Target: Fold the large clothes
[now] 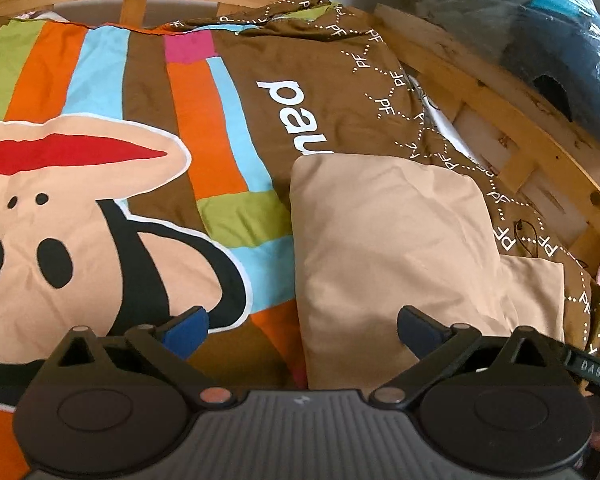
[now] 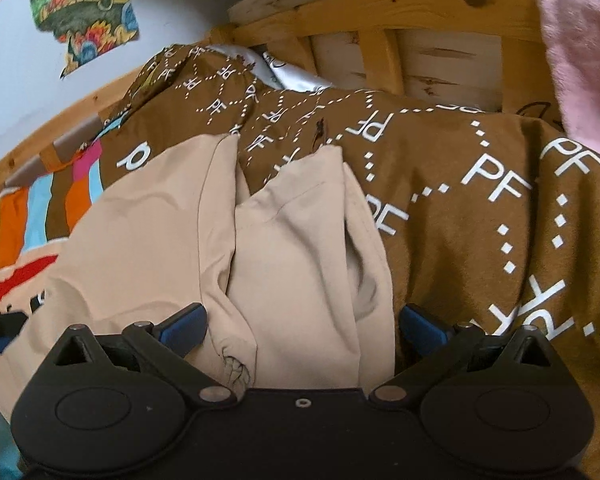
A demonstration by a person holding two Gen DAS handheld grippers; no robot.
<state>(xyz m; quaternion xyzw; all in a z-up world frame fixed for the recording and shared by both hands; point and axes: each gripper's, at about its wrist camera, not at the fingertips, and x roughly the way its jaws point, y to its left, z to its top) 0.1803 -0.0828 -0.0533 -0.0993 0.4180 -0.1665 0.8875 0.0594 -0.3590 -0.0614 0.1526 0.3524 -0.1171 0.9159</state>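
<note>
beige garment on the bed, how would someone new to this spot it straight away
Start from the wooden bed frame and the brown cover with white PF lettering and a cartoon monkey face. The beige garment lies folded on that cover, beside the colourful stripes. It is the only plain, unprinted fabric there, unlike the pink cloth at the frame.

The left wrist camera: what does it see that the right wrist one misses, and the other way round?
Only the left wrist view shows the cartoon monkey face and the plastic-wrapped bundle. Only the right wrist view shows the wall poster and pink fabric. Both show the tan garment on the brown bedspread, the wooden frame, and open jaws.
</note>
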